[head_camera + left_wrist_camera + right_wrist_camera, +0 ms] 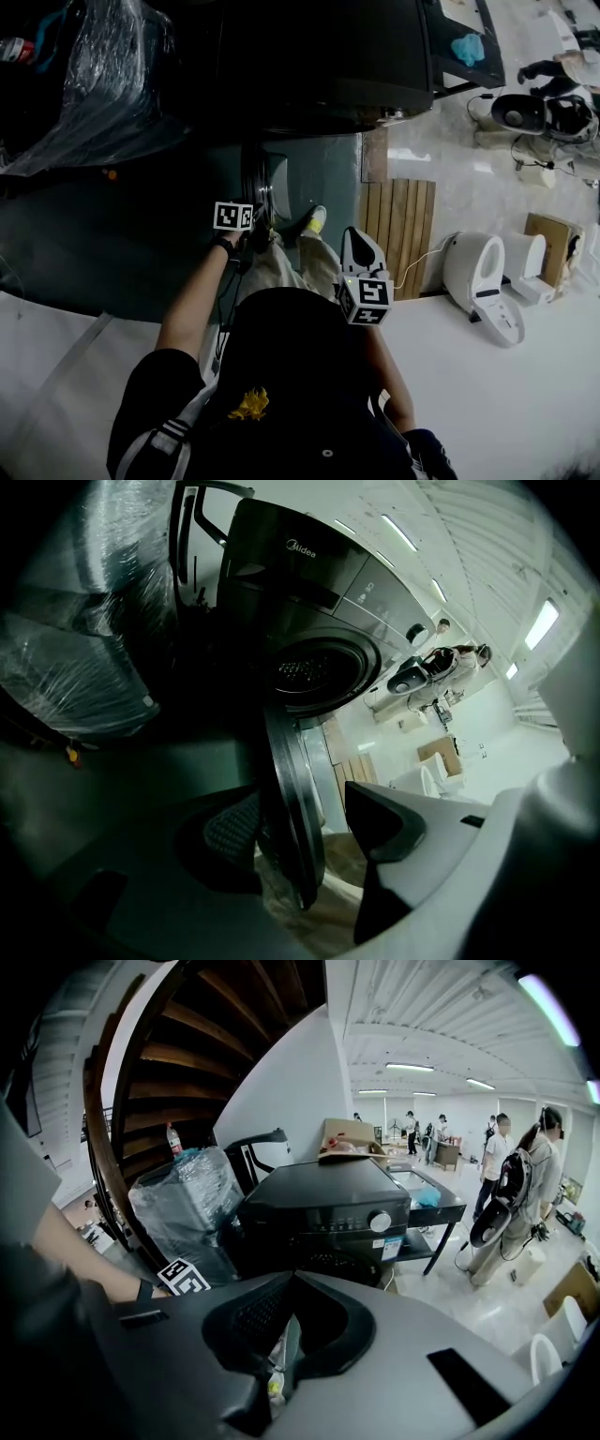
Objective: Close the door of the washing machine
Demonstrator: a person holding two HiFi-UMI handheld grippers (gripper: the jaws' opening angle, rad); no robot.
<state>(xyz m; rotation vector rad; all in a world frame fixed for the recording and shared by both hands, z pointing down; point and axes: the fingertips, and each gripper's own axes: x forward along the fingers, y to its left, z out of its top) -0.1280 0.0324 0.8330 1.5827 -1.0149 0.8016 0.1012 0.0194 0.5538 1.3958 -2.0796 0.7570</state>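
The door (286,799) is dark, round and glossy-rimmed. It is swung open, edge-on, out from the front of the washing machine (309,592). The panel logo (300,547) reads "Midea". The left tongs (305,819) stand wide apart with the door rim between them; the right tongs (289,1283) are closed together, empty.

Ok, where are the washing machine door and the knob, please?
washing machine door (292,836): left gripper view, on its dark outer rim.
knob (380,1222): right gripper view, on its round front face.
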